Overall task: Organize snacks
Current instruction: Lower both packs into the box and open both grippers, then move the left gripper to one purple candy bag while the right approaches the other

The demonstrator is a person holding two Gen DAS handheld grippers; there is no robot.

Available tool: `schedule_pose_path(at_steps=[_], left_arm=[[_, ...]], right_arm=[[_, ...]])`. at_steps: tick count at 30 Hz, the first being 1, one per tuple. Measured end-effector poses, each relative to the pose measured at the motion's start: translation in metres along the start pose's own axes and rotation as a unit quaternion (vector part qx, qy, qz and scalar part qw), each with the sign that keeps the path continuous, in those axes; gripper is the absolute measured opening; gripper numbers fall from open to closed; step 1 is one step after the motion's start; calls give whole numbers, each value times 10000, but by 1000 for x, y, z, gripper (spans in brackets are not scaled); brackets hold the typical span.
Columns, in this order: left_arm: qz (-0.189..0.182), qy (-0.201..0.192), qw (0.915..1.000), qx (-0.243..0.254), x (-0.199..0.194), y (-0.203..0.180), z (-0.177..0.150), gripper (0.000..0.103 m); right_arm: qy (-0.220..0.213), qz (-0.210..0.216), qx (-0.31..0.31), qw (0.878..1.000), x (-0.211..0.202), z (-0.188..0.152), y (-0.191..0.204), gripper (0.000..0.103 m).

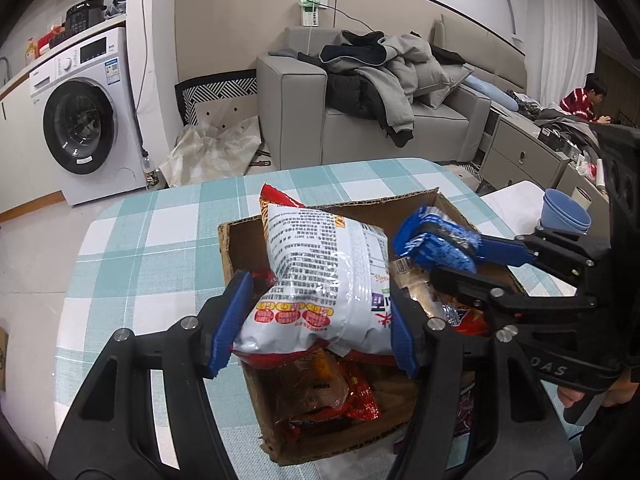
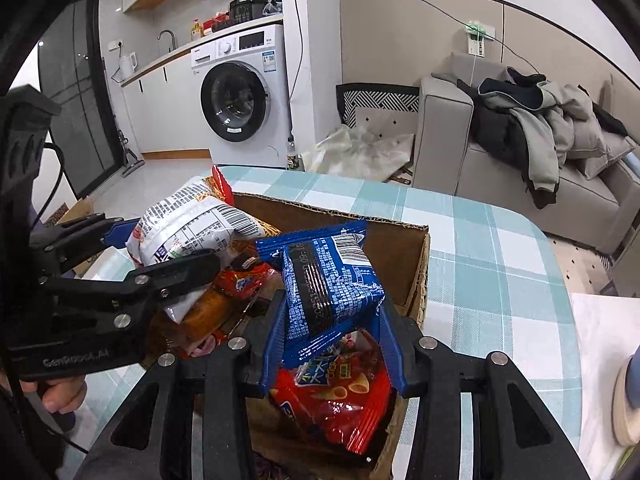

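Observation:
A cardboard box (image 1: 240,256) of snack packs stands on the checked table. My left gripper (image 1: 312,308) is shut on a white and red snack bag (image 1: 320,272) and holds it over the box. My right gripper (image 2: 332,312) is shut on a blue snack pack (image 2: 332,280) and holds it over the box too; it shows in the left wrist view (image 1: 440,246). The white bag shows in the right wrist view (image 2: 188,224). Red snack packs (image 2: 344,396) lie inside the box (image 2: 416,280).
The teal checked tablecloth (image 1: 152,248) covers the table. Stacked blue bowls (image 1: 564,212) stand at the right. A washing machine (image 1: 84,116), a grey sofa (image 1: 360,120) piled with clothes and a seated person (image 1: 584,96) are beyond the table.

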State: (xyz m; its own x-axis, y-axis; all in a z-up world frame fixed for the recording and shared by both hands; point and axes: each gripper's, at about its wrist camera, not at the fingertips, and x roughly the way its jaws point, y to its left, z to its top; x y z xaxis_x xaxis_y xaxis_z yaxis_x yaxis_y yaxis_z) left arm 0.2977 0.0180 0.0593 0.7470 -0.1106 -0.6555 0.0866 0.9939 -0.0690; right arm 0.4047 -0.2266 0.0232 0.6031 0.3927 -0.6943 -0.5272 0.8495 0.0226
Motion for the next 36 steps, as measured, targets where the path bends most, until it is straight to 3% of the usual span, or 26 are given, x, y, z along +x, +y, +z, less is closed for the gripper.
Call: schedule_pose_path(at_steps=[14, 20, 24, 27, 30, 33, 35, 36], left_arm=[[100, 91, 9997, 179, 28, -7, -5, 61], [-58, 149, 9998, 82, 25, -6, -4, 61], [-139, 183, 9997, 10, 19, -5, -7, 65], [-157, 126, 9998, -3, 8, -5, -10, 76], [-153, 3, 9999, -12, -9, -8, -13, 86], [-110, -44, 9999, -29, -27, -6, -17, 88], [-51, 4, 9999, -148, -37, -3, -22, 103], [-37, -11, 9998, -215, -43, 0, -25, 102]], right_arm=[[86, -246, -144, 9996, 18, 2, -2, 43], [65, -42, -45, 10000, 10, 1, -3, 47], [-154, -8, -85, 9998, -10, -4, -5, 67], [-377, 12, -114, 9992, -30, -11, -4, 83], [-581, -14, -71, 9983, -51, -21, -7, 90], [-661, -87, 104, 9977, -69, -31, -13, 101], [-649, -132, 270, 9974, -78, -39, -20, 102], [-633, -125, 380, 9972, -82, -43, -23, 102]])
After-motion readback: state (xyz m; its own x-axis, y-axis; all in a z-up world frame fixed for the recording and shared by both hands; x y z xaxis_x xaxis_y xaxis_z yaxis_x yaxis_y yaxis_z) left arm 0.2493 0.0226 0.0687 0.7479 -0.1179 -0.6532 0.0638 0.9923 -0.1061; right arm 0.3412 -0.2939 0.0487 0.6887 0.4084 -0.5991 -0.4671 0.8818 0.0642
